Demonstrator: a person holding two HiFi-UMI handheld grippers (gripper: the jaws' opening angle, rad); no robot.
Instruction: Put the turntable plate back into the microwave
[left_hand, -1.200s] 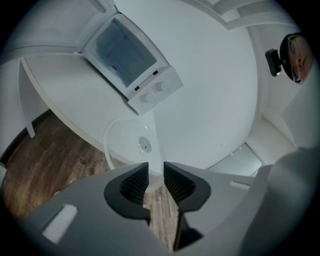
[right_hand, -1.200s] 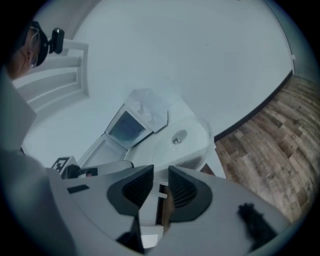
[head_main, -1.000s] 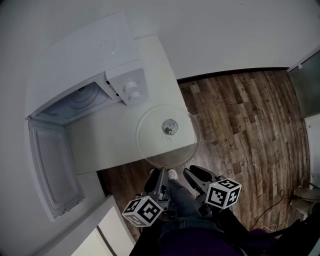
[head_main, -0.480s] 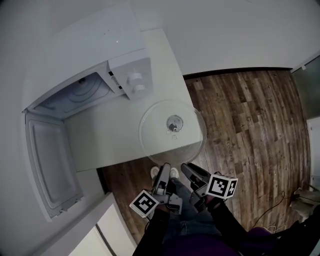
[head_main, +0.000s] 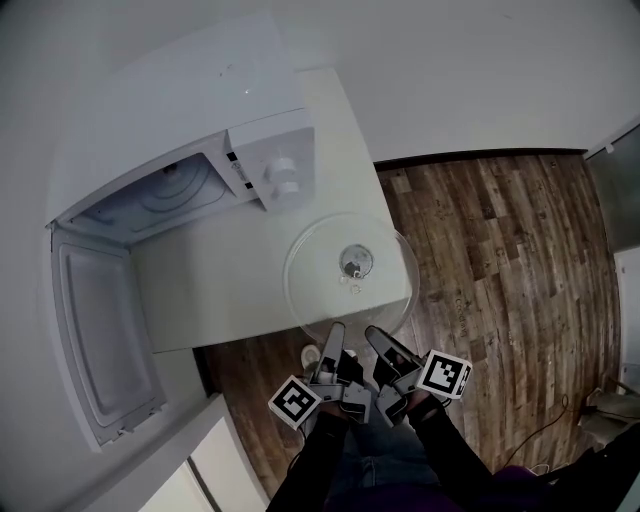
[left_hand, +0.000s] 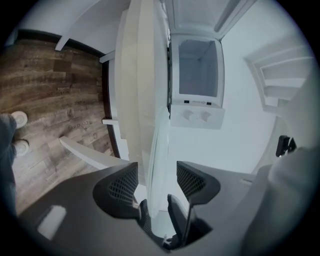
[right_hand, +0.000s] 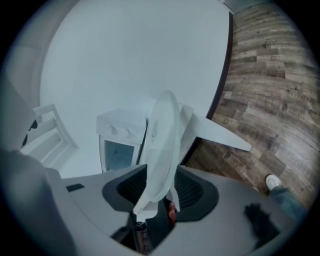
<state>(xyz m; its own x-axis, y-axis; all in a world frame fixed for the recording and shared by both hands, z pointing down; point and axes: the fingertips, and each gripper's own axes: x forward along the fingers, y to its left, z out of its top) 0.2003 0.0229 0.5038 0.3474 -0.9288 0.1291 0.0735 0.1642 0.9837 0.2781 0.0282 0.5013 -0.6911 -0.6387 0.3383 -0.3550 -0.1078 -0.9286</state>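
1. lying flat on the near right corner of the white counter, the glass turntable plate pokes its rim out past the counter edge, over the wood floor.
2. the microwave stands at the back left of the counter with its door swung wide open. the plate is outside it, near the side with the control knobs.
3. the left gripper sits at the plate's near rim. in the left gripper view the rim runs between the jaws, which have just been opening and now stand apart, with a gap on either side of the glass.
4. the right gripper is just beside the left one, at the same near rim. in the right gripper view the plate's edge passes between its jaws, which have just been opening and are spread wide, not pinching it.
5. a shoe shows on the floor beside the left gripper.
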